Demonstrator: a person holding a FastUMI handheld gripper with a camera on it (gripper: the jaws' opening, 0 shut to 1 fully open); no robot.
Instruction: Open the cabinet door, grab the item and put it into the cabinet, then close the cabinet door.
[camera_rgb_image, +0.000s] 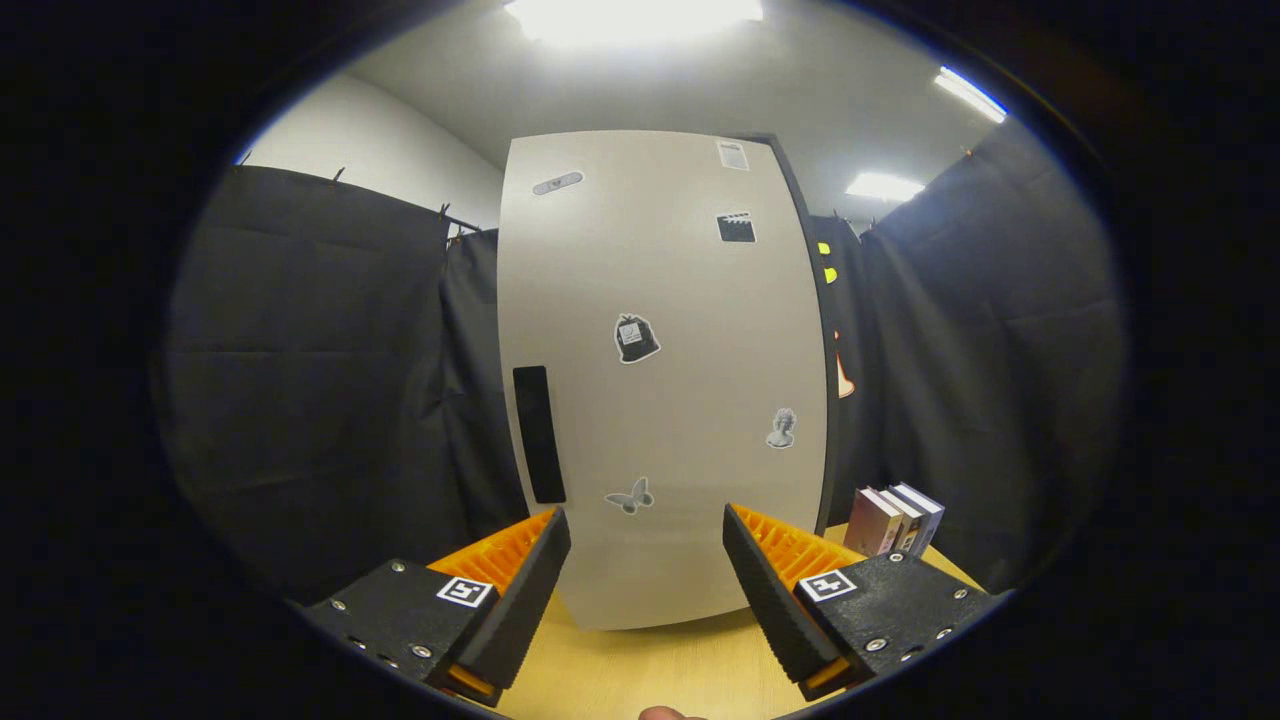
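A tall pale cabinet (660, 390) stands on the wooden table (650, 670), straight ahead of my fingers. Its door is closed and carries several small stickers. A dark vertical handle (538, 434) sits near the door's left edge, just above my left finger. My gripper (646, 560) is open, with nothing between its fingers, and its tips are close to the door's lower part. A small stack of upright books (893, 520) stands on the table to the right of the cabinet, beyond my right finger.
Black cloth walls surround the table on the left, behind and on the right. A fingertip (665, 713) shows at the near edge of the table, behind the gripper. Bare tabletop lies between the fingers and the cabinet's base.
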